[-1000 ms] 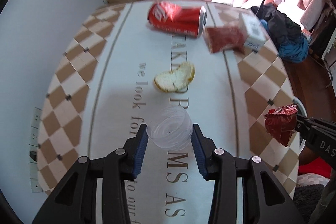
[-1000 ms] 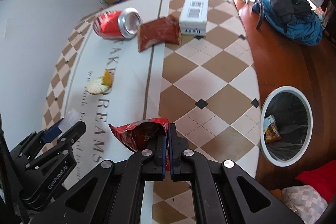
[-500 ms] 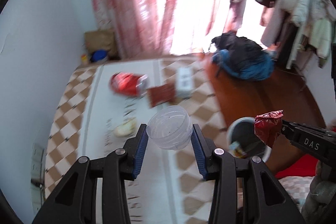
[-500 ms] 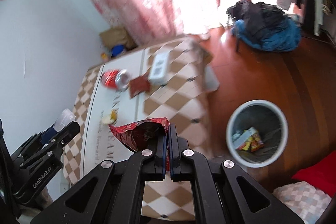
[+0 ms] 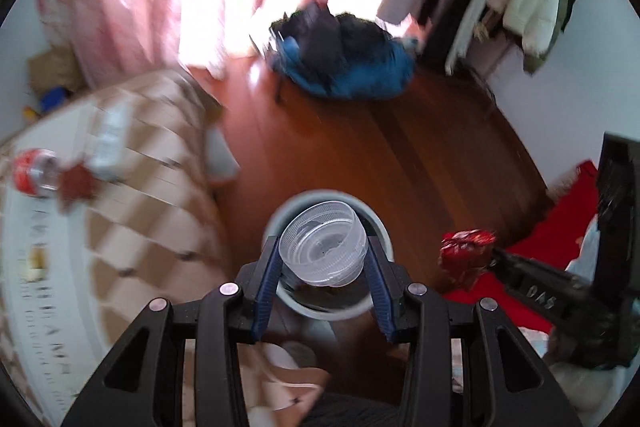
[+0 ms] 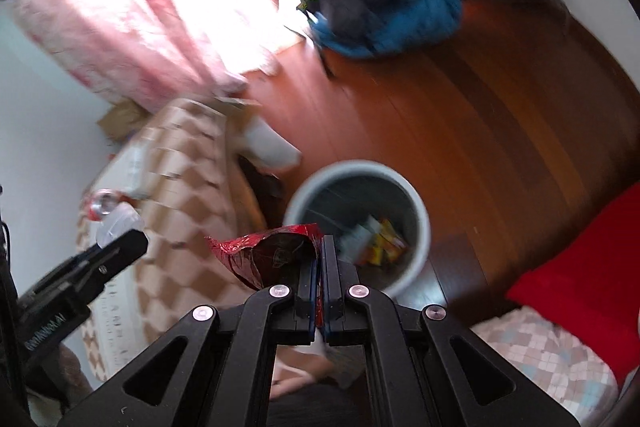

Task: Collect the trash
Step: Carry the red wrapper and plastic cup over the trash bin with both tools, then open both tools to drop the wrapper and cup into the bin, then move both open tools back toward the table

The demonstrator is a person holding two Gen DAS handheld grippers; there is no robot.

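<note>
Clear plastic is what the left gripper (image 5: 323,259) holds: a small round transparent cup (image 5: 322,242), pinched across its width between the two blue-padded fingers, jaws parted just as far as the cup is wide. Its open mouth faces up toward the left wrist camera and its axis runs roughly away from the lens, tilted slightly, so the base points down at the waste bin (image 5: 380,227) directly beneath it on the wooden floor (image 5: 400,155).

In the right wrist view, the right gripper (image 6: 320,259) has its jaws pressed almost together on one edge of a crumpled red foil snack wrapper (image 6: 264,251). The wrapper spreads out to the left of the fingers, its long side lying roughly sideways, torn opening uppermost. It hangs near the bin's (image 6: 420,211) left rim, and colourful packets (image 6: 380,239) lie inside.

Left of the bin stands the table with its checked cloth (image 6: 188,163), bearing a red soda can (image 5: 34,171) on its side and a white box (image 5: 108,143), both blurred.
</note>
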